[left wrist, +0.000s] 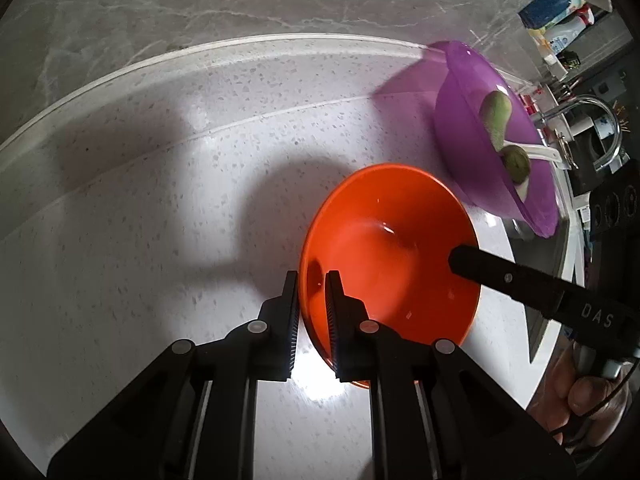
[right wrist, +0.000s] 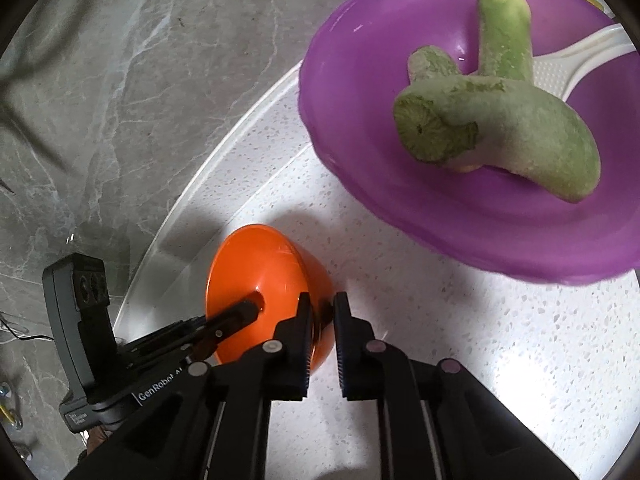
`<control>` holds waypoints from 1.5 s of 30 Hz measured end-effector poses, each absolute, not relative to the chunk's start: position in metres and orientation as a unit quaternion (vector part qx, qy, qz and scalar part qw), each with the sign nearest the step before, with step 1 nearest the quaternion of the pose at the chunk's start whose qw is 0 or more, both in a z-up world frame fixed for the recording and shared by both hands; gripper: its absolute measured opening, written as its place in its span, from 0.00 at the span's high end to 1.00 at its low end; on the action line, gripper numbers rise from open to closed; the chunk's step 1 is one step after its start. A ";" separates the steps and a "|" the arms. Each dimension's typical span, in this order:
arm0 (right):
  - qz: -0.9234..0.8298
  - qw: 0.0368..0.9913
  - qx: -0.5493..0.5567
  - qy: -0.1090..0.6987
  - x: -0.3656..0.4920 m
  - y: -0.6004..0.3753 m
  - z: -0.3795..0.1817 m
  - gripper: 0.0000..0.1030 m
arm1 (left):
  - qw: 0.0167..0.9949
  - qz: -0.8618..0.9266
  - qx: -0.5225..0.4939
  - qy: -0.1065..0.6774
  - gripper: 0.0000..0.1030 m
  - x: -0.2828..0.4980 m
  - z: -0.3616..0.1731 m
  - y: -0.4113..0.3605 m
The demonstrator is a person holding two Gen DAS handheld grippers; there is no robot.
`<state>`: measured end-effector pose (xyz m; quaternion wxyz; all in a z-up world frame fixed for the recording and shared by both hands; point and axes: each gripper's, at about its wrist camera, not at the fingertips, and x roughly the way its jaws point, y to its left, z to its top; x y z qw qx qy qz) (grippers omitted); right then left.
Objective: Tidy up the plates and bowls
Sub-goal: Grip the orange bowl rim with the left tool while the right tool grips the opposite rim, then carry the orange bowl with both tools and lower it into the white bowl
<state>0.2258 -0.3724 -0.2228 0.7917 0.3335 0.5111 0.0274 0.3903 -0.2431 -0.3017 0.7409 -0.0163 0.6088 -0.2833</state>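
An orange bowl (left wrist: 392, 240) (right wrist: 256, 268) sits on the white speckled counter (left wrist: 160, 200) (right wrist: 440, 340). My left gripper (left wrist: 312, 280) is shut on its near-left rim, one pad outside the wall and one inside. My right gripper (right wrist: 322, 304) is shut on the opposite rim in the same way. In the left wrist view, one of its fingers (left wrist: 480, 268) reaches into the bowl from the right. A large purple bowl (left wrist: 468, 120) (right wrist: 440, 220) stands just beyond, holding green gourd pieces (left wrist: 496, 112) (right wrist: 520, 128) and a white spoon (right wrist: 580, 56).
The counter's rounded edge (left wrist: 120, 76) drops to a grey marble floor (left wrist: 200, 0) (right wrist: 100, 100). A curved metal handle or tap (left wrist: 600, 120) and cluttered packages (left wrist: 556, 12) lie at the far right. A person's hand (left wrist: 588, 392) holds the right tool.
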 end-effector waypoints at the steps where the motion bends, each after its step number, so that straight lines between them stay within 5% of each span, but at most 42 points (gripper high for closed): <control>1: 0.028 0.793 0.332 0.510 0.224 -0.372 -0.220 0.88 | 0.742 -0.283 -0.016 0.608 0.89 0.387 -0.299 -0.242; 24: 0.087 0.797 0.324 0.501 0.098 -0.383 -0.165 0.87 | 0.743 -0.321 -0.020 0.587 0.89 0.240 -0.222 -0.228; 45: 0.080 0.766 0.319 0.552 -0.008 -0.386 -0.201 0.87 | 0.708 -0.321 -0.023 0.629 0.89 0.121 -0.258 -0.239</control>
